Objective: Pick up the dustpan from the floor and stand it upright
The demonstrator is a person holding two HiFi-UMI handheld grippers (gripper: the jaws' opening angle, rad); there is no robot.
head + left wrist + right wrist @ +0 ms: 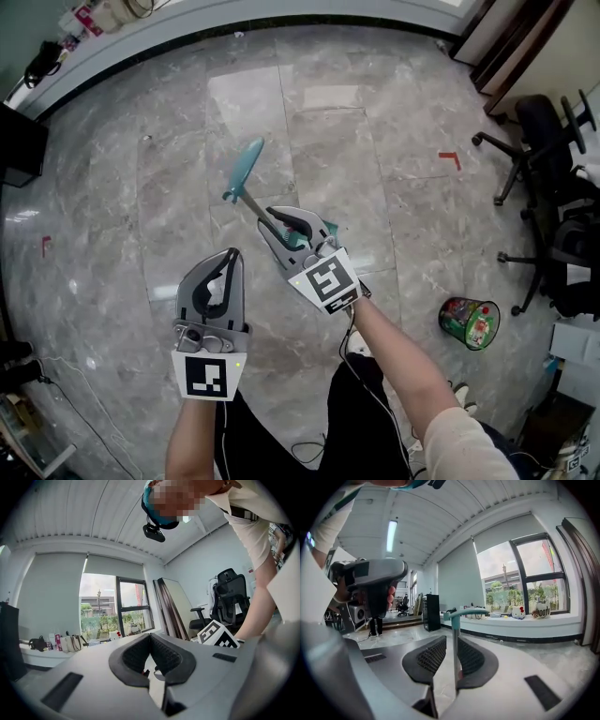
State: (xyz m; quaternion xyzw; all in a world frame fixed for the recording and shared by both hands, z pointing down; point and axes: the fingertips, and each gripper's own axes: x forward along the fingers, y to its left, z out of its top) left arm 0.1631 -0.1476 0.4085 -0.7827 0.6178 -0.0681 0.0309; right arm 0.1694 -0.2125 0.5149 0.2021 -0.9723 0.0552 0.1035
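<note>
Left gripper point(232, 255), dustpan point(246, 169), bin point(469, 322), office chair point(538, 120)

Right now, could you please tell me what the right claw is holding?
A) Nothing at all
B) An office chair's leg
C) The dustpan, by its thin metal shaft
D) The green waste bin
C: in the right gripper view, the right claw is closed on the dustpan, whose thin shaft runs up between its pads.

The dustpan point(246, 167) has a teal handle on a silvery shaft. The left gripper point(231, 255) and right gripper point(274, 220) are grey and black, each with black-and-white square markers. The floor point(375, 122) is grey veined marble. The bin point(469, 323) at lower right is green and red.
</note>
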